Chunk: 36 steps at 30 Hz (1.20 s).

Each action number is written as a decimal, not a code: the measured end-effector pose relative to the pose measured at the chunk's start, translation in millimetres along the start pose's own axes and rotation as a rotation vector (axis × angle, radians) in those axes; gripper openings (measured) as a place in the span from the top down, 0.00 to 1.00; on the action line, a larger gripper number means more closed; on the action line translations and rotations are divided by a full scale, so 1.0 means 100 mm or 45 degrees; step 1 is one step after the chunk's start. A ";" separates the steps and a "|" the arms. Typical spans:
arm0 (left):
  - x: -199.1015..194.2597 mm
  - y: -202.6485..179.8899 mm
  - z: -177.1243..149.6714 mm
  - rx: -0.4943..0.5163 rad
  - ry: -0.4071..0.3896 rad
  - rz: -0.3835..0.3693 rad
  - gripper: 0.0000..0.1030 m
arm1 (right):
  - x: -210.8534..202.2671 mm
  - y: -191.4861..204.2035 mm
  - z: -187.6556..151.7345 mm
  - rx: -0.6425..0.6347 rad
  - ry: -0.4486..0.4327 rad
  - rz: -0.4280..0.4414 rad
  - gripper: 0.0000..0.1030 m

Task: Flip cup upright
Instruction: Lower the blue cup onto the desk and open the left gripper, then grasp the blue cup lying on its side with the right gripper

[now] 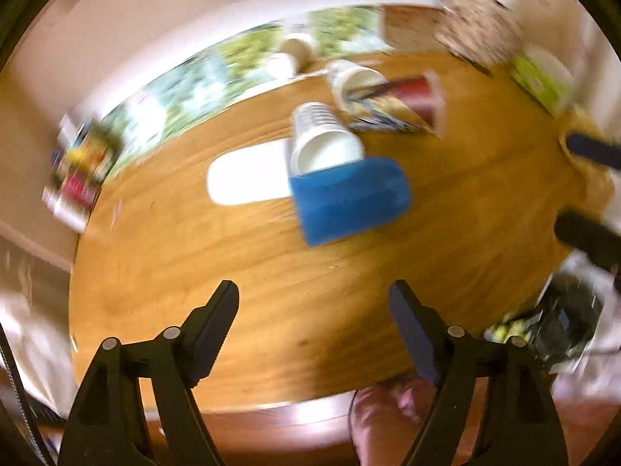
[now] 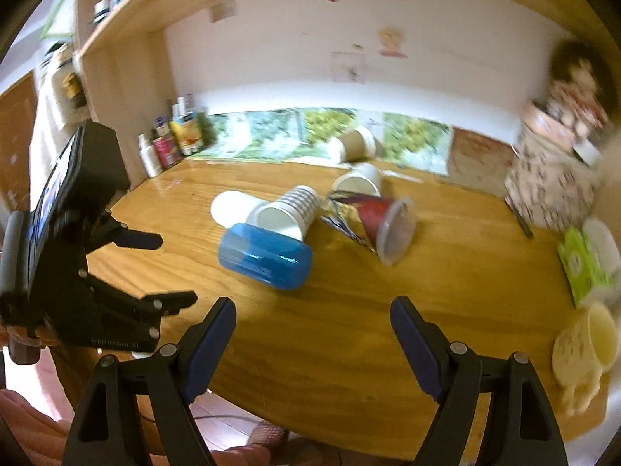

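A blue plastic cup lies on its side on the wooden table; it also shows in the right wrist view. Behind it lie a striped paper cup, a white cup, a brown paper cup and a red cup with a clear lid, all tipped over. My left gripper is open and empty, short of the blue cup; it also shows in the right wrist view. My right gripper is open and empty, near the table's front edge.
A white lid lies flat beside the striped cup. A cream mug and a green tissue pack sit at the table's right edge. Bottles stand at the back left by a shelf. A patterned box stands at the back right.
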State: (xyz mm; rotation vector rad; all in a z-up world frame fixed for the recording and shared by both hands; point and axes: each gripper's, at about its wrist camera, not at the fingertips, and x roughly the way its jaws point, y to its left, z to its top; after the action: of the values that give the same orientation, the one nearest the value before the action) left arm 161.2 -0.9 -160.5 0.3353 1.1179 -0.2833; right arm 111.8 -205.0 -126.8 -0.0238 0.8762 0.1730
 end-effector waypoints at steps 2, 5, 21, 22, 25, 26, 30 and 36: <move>-0.05 0.07 -0.04 -0.111 -0.005 0.018 0.20 | 0.00 0.05 0.03 -0.056 -0.008 0.031 0.20; -0.12 0.18 -0.13 -0.271 -0.027 0.039 0.20 | -0.01 0.14 0.05 -0.139 -0.012 0.068 0.20; -0.39 0.19 -0.64 -0.679 -0.189 0.035 0.20 | 0.17 0.62 0.09 -0.594 0.059 0.259 0.20; -0.38 0.20 -0.66 -0.710 -0.191 0.015 0.20 | 0.19 0.63 0.10 -0.627 0.061 0.258 0.20; -0.35 0.22 -0.70 -0.783 -0.194 -0.029 0.20 | 0.27 0.71 0.15 -0.766 0.068 0.244 0.20; -0.34 0.23 -0.72 -0.796 -0.195 -0.033 0.20 | 0.29 0.72 0.17 -0.797 0.071 0.241 0.20; -0.28 0.26 -0.76 -0.835 -0.177 -0.021 0.20 | 0.43 0.78 0.24 -0.890 0.092 0.251 0.20; -0.28 0.37 -0.80 -0.900 -0.196 -0.012 0.20 | 0.69 0.88 0.30 -0.986 0.167 0.286 0.20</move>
State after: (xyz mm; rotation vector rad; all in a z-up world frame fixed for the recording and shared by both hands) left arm 98.5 66.5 -162.5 -0.3143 0.9986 0.0869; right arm 163.3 -105.4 -156.1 -0.6665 0.8966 0.7196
